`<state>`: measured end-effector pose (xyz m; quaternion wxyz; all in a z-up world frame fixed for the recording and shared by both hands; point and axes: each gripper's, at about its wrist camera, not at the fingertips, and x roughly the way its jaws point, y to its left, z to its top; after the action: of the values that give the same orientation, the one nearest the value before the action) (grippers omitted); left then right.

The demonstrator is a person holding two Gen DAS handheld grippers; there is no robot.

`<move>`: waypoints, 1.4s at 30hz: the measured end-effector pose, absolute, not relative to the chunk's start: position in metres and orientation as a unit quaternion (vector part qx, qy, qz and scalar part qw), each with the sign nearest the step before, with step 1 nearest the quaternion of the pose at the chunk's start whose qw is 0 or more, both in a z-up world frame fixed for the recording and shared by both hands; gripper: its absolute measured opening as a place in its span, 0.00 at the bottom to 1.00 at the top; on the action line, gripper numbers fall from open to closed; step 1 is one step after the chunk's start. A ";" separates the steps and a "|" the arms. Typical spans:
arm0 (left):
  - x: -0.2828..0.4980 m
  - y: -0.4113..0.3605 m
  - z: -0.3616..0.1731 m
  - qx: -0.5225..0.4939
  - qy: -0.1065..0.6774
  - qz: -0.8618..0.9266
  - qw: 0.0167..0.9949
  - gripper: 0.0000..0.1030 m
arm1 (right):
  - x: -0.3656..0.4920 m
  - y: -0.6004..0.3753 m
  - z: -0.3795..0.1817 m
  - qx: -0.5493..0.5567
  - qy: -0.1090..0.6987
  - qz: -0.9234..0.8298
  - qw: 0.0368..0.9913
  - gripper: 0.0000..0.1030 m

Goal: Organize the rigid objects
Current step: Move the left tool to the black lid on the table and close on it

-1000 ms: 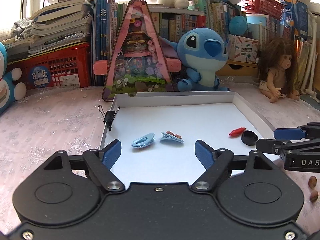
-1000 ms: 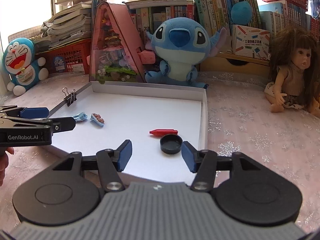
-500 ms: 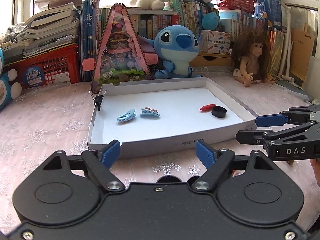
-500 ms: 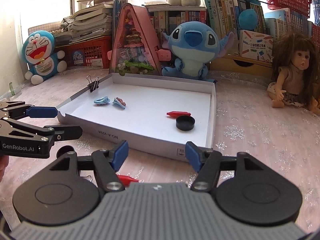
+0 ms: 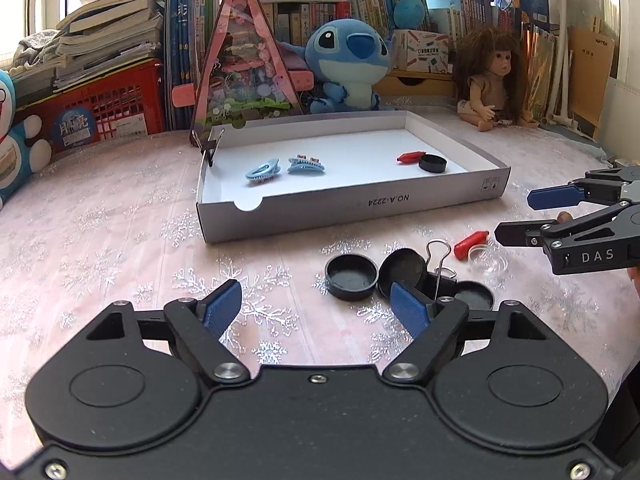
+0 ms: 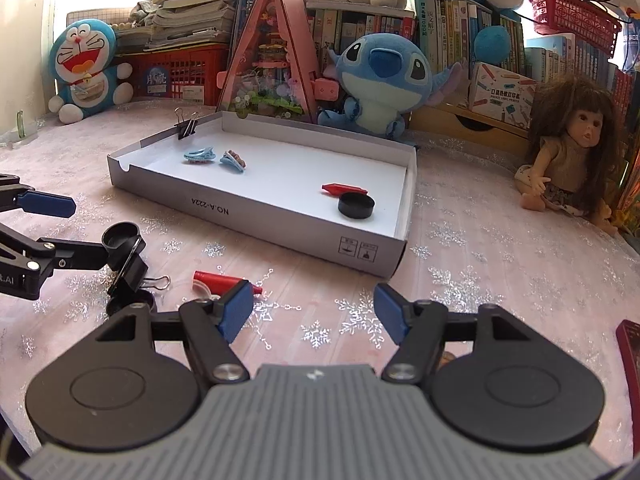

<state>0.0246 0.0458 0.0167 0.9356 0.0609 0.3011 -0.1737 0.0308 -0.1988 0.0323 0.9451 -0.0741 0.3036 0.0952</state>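
- Looking through the left wrist view, the left gripper (image 5: 316, 308) hangs over the tablecloth with its jaws apart and nothing between them; they are narrowing slightly.
- Loose pieces lie at about two o'clock from it: a black cap (image 5: 351, 276) lying open side up, a second black cap (image 5: 402, 271) tilted against a binder clip (image 5: 439, 268), and a third cap (image 5: 472, 296) partly hidden behind the right finger.
- That leaning cluster is the risk. In my judgement a finger closing on one cap could knock the tilted one flat or drag the clip's wire handle along.
- A red cone-shaped piece (image 5: 470, 242) and a clear cap (image 5: 486, 258) touch each other at three o'clock; the clear one is easy to miss or crush.
- From the right wrist view, the right gripper (image 6: 314, 312) is empty, its jaws widening, with the red piece (image 6: 222, 281) just past its left finger at eleven o'clock.
- The white box lid (image 6: 256, 210) at twelve o'clock already holds two blue hair clips (image 6: 214, 157), a red piece and a black cap.
- Both grippers point toward the same small pile, so they may collide.
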 end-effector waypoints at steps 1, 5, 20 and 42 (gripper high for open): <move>0.025 0.046 0.014 0.063 0.305 -0.172 0.935 0.75 | 0.030 -0.197 0.031 -0.074 0.304 0.096 0.945 0.76; 0.029 0.044 0.010 0.062 0.308 -0.168 0.934 0.72 | 0.029 -0.193 0.028 -0.072 0.307 0.102 0.944 0.76; 0.044 0.035 0.012 0.044 0.306 -0.169 0.936 0.58 | 0.031 -0.174 0.024 -0.064 0.310 0.125 0.940 0.76; 0.044 0.028 0.007 0.046 0.289 -0.182 0.939 0.49 | 0.031 -0.155 0.023 -0.034 0.302 0.087 0.949 0.76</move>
<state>0.0437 0.0276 0.0069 0.9388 0.0459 0.2888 -0.1823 0.0311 -0.1548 0.0227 0.9488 -0.0343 0.3016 0.0875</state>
